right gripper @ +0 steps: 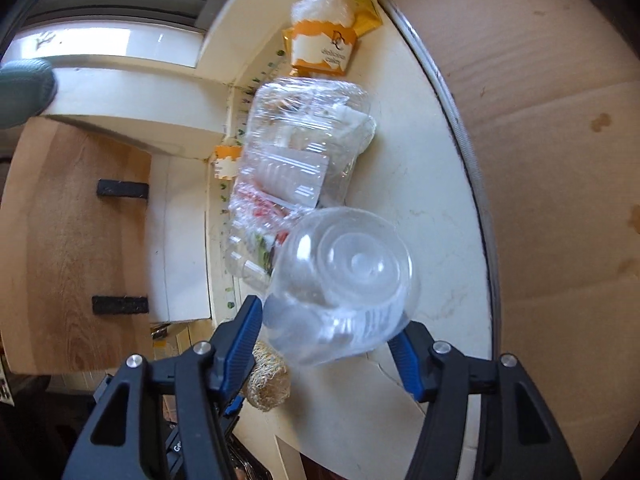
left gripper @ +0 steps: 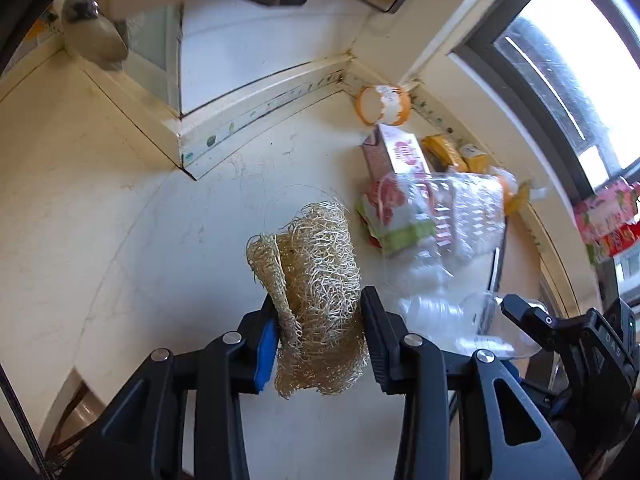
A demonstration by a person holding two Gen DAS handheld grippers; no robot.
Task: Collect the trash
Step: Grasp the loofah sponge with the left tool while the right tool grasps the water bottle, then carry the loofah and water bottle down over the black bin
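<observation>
A tan fibrous loofah scrubber is squeezed between the fingers of my left gripper, which is shut on it and holds it just above the cream countertop. My right gripper is shut on a clear plastic bowl-shaped container, its round bottom facing the camera. In the left wrist view the right gripper shows at the right edge with the clear container. The loofah peeks out below the right gripper's left finger.
A heap of clear plastic packaging lies against the counter's back edge, with a pink carton, yellow boxes and an orange-and-white cup. An orange-and-white box stands farther back. Brown cardboard borders the counter.
</observation>
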